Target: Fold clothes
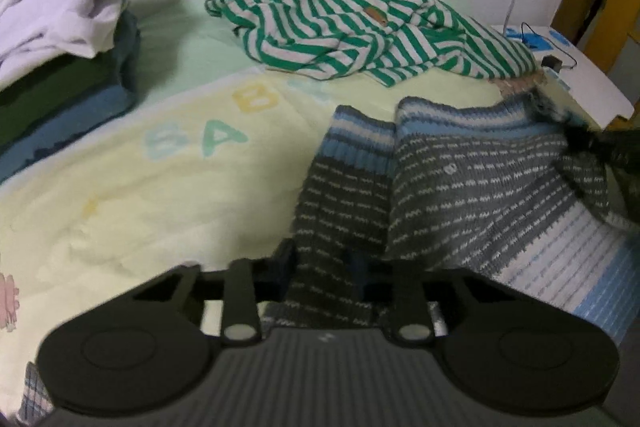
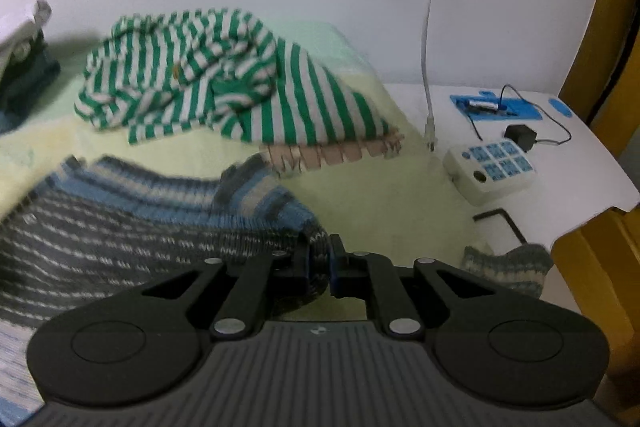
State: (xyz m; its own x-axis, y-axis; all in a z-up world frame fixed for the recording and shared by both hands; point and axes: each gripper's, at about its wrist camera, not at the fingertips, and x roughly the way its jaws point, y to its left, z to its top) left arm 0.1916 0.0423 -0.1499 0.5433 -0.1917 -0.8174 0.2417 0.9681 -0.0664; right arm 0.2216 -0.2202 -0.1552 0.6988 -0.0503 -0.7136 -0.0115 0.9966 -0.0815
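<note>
Both claws clenched on the grey-blue knit sweater [image 1: 472, 183]: left gripper [image 1: 328, 267] pinches a sleeve, right gripper [image 2: 318, 263] pinches a hem edge; sweater lies on the yellow blanket [image 1: 140, 207]. Thin pinches could slip mid-fold. Green striped shirt [image 2: 208, 79] at 12 o'clock may snag, keypad [image 2: 490, 163] at 2 could get swept.

Left tongs [image 1: 325, 269] clamp grey knit sweater [image 1: 472, 187] (blue-banded).

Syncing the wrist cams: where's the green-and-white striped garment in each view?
Left wrist: green-and-white striped garment lies upper centre, crumpled, behind the grey-blue knit sweater.
Right wrist: same garment sits upper left of centre, behind the sweater.
Shared landmark: pale yellow blanket under both.
</note>
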